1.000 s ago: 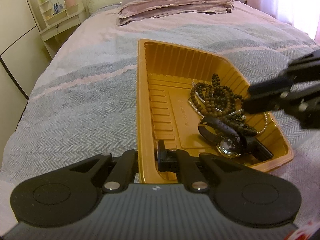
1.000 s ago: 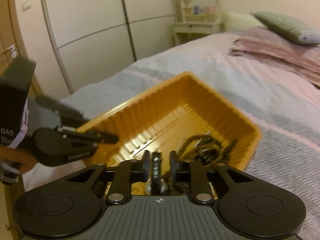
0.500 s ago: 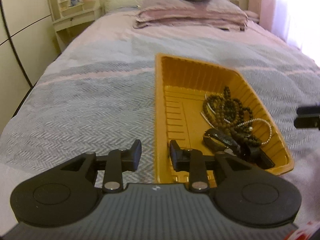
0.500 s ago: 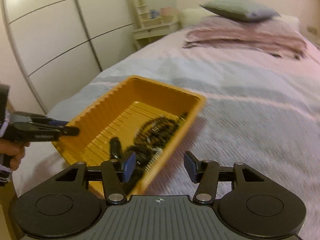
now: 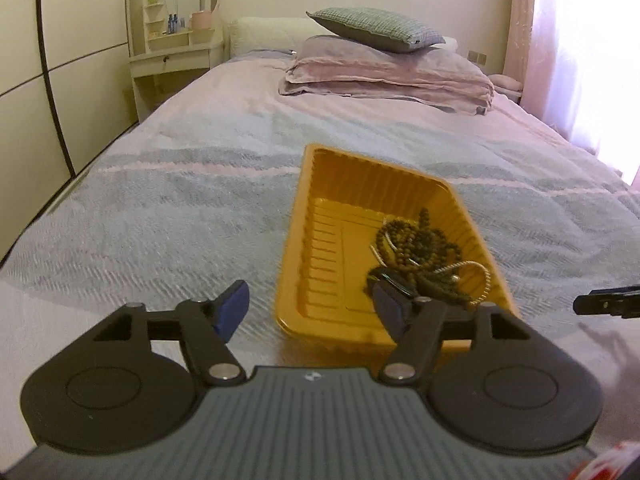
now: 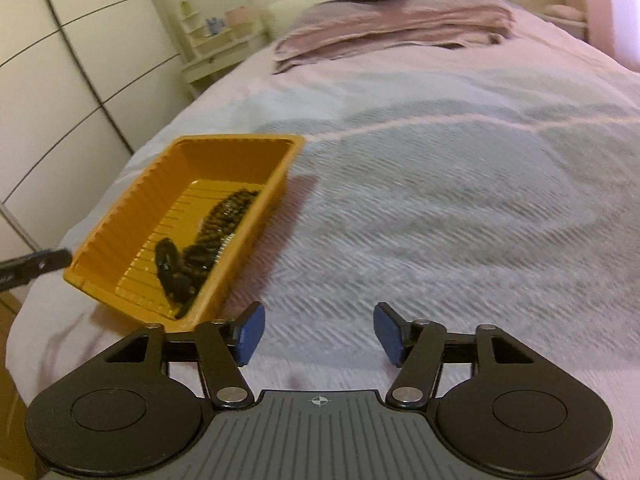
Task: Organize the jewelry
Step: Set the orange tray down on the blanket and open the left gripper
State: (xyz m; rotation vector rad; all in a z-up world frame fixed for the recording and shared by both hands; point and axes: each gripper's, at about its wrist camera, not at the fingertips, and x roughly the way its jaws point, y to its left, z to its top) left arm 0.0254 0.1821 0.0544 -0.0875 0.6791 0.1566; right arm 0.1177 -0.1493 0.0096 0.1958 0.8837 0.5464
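Resting on the bed (image 5: pixel 160 216), the tray (image 5: pixel 320 280) holds beads (image 5: pixel 416 240) and a watch (image 5: pixel 390 282) at 2 o'clock. Left gripper (image 5: pixel 310 308) and right gripper (image 6: pixel 318 334) have just been opening; nothing sits between them. Judged light and flexible; grip the rim.

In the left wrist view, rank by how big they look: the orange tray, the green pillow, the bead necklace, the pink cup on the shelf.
1. orange tray
2. green pillow, though farther away
3. bead necklace
4. pink cup, farthest away

Orange ribbed tray (image 5: pixel 328 264), dark brown beads (image 5: pixel 416 240), grey-pink herringbone bedspread (image 5: pixel 180 208).
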